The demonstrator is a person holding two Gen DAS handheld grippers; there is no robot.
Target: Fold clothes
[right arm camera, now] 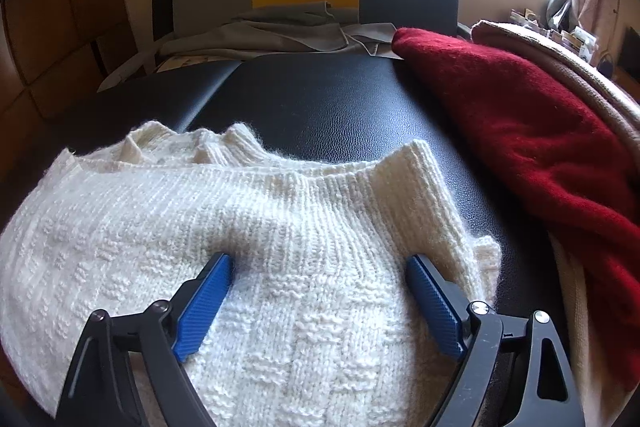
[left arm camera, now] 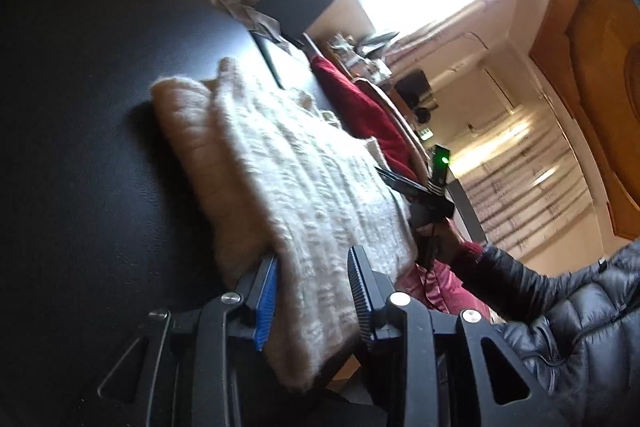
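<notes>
Two tools work one cream sweater (right arm camera: 280,247) lying part-folded on the black worktop (right arm camera: 340,107). My left tool (left arm camera: 316,275) sits half open around the sweater's near edge, gripping nothing I can confirm. My right tool (right arm camera: 320,271) gapes wide over the collar, empty. Next, I judge, pinch and fold.

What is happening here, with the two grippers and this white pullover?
A person is folding a cream knitted sweater on a black padded surface, with a gripper in each hand. The left gripper sits at a folded edge of the sweater, jaws apart, knit between them. The right gripper is wide open over the sweater near its ribbed collar, gripping nothing. A red garment lies beside it.
</notes>
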